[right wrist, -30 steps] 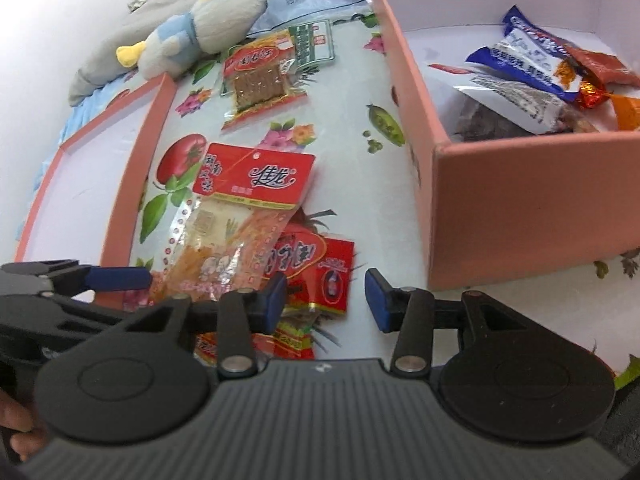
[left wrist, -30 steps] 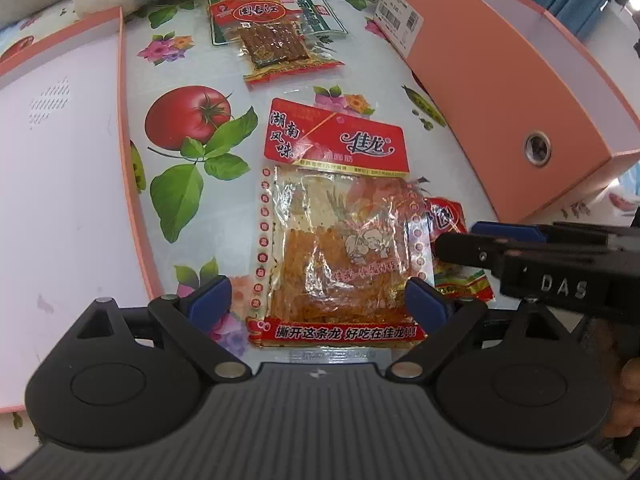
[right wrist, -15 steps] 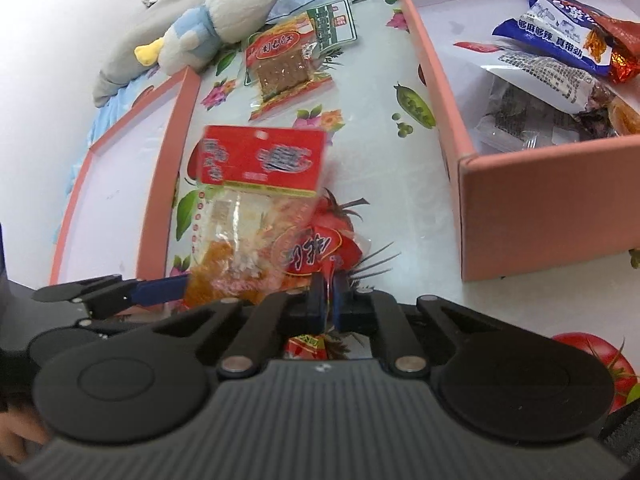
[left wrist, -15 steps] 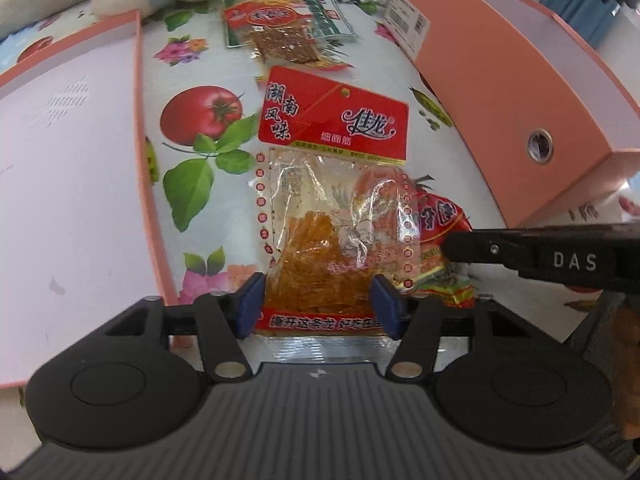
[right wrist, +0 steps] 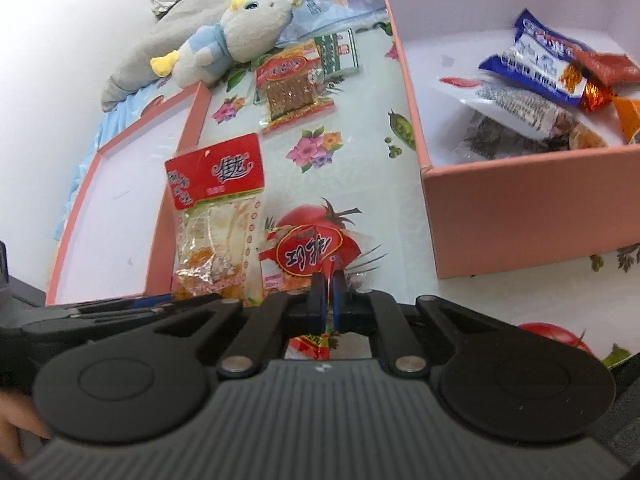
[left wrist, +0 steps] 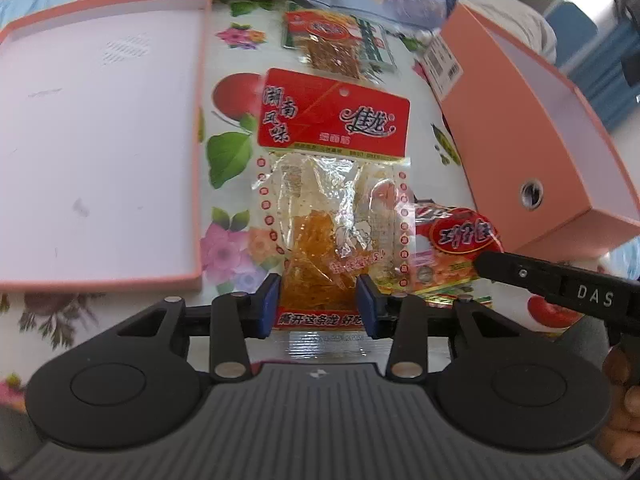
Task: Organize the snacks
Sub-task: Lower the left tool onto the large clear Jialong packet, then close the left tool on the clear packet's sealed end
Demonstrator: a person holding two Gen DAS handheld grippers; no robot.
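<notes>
Between lid and pink box (right wrist: 520, 216), keep left gripper (left wrist: 318, 304) pinched on the clear spicy-strip packet (left wrist: 328, 200), right gripper (right wrist: 327, 296) clamped on the small red packet (right wrist: 310, 250), then lift both level toward the box.

We see bright, even daylight w/ soft shadows, heavy fisheye bending at edges, slight blur up top.
</notes>
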